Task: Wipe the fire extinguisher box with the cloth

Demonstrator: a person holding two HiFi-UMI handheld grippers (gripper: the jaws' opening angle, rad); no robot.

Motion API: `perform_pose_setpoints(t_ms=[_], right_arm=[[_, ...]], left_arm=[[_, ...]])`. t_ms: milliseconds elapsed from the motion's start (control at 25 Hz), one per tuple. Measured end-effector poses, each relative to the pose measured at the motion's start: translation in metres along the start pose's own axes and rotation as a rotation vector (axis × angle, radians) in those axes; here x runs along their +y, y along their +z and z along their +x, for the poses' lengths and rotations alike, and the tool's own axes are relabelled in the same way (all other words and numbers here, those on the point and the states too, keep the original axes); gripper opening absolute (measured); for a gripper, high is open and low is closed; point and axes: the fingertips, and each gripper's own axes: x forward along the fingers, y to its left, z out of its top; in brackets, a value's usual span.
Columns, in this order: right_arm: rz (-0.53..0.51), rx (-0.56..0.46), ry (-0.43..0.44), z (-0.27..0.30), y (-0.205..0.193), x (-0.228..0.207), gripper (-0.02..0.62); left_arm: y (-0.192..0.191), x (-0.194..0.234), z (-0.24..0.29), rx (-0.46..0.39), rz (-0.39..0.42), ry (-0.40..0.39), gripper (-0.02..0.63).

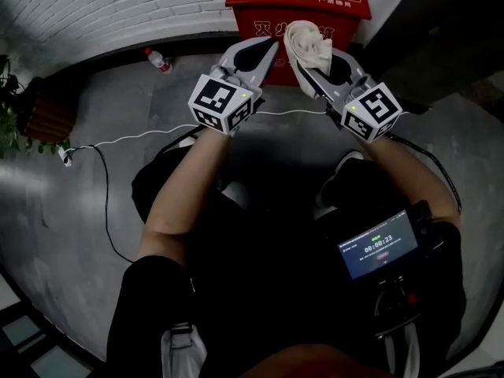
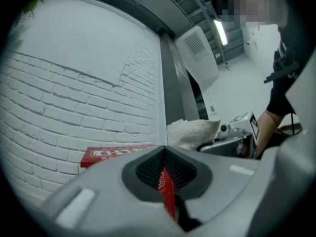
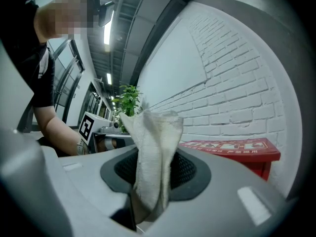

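The red fire extinguisher box (image 1: 299,6) stands on the floor against the white brick wall, straight ahead of me. A cream cloth (image 1: 307,44) is bunched up in front of its top edge, with my right gripper (image 1: 311,57) shut on it. In the right gripper view the cloth (image 3: 153,137) sticks up from between the jaws of the right gripper (image 3: 153,154), with the box (image 3: 237,147) to the right. My left gripper (image 1: 266,52) hovers just left of the cloth, shut and holding nothing. In the left gripper view the left gripper (image 2: 165,149) points at the box (image 2: 116,153), and the cloth (image 2: 190,132) shows to the right.
A plastic water bottle (image 1: 157,60) lies on the grey floor by the wall, left of the box. A white cable (image 1: 126,140) runs across the floor to a plug. A potted plant (image 1: 9,109) and a wooden planter (image 1: 49,113) stand at far left. A dark column (image 1: 441,30) rises right of the box.
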Motion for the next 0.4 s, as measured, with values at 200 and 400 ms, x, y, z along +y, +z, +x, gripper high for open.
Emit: perform_pose_setpoints(t_ms=[200,400], right_arm=[[0.003,0.009,-0.012,-0.0061,-0.0004,-0.0073,0.133],[0.017,0.002,-0.036,-0.0013,-0.0027,-0.0079,0.133]], left_arm=[[-0.0002,-0.0051,0.0050,0.010,-0.012,-0.016,0.003],[-0.0086,-0.0006,-0.0023,0.026,-0.024,-0.022,0.003]])
